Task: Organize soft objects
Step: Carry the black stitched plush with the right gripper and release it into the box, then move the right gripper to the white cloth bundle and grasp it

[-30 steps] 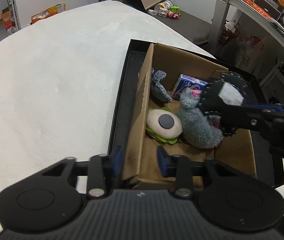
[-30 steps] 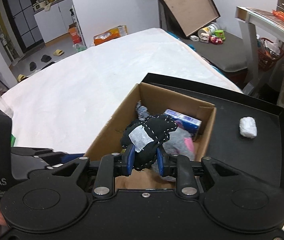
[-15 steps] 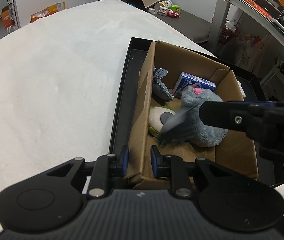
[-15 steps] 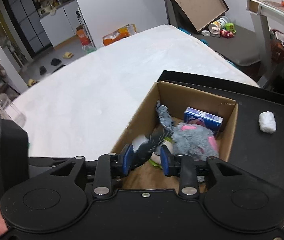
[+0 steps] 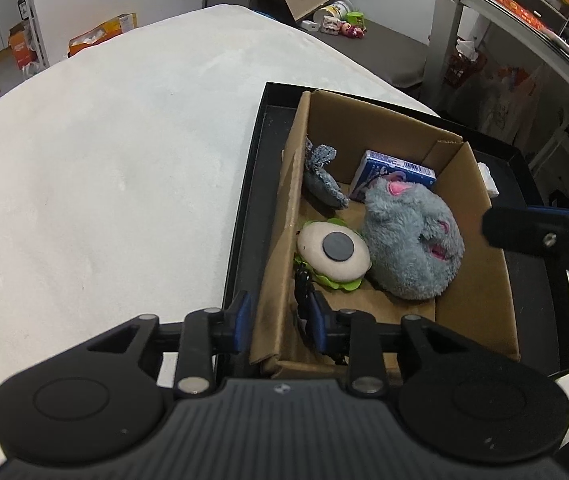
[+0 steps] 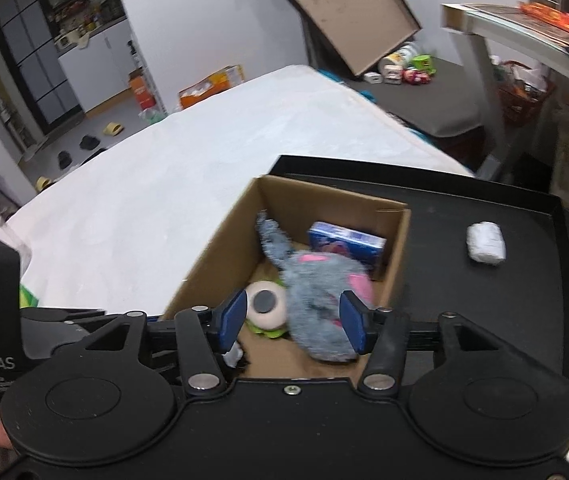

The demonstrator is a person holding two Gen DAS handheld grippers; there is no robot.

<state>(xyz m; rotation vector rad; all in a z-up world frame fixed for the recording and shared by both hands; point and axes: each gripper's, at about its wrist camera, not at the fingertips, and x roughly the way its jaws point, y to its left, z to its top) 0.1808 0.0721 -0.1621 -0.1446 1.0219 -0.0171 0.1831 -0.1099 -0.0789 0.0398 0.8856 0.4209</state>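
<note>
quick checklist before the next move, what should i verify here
1. Right claw empty: ok; jaws opening, nothing between them.
2. Left claw clear of cardboard box wall: cannot tell; jaws opening, wall between them.
3. Black toy inside box: ok, in the near corner.
4. All soft things boxed: not ok; white wad lies on black tray.
5. Room left in box: ok, bare floor beside grey plush.

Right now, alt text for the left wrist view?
The left gripper, jaws opening, straddles the near left wall of a cardboard box holding a grey plush, a burger toy, a denim toy and a blue carton. The box sits in a black tray.
</note>
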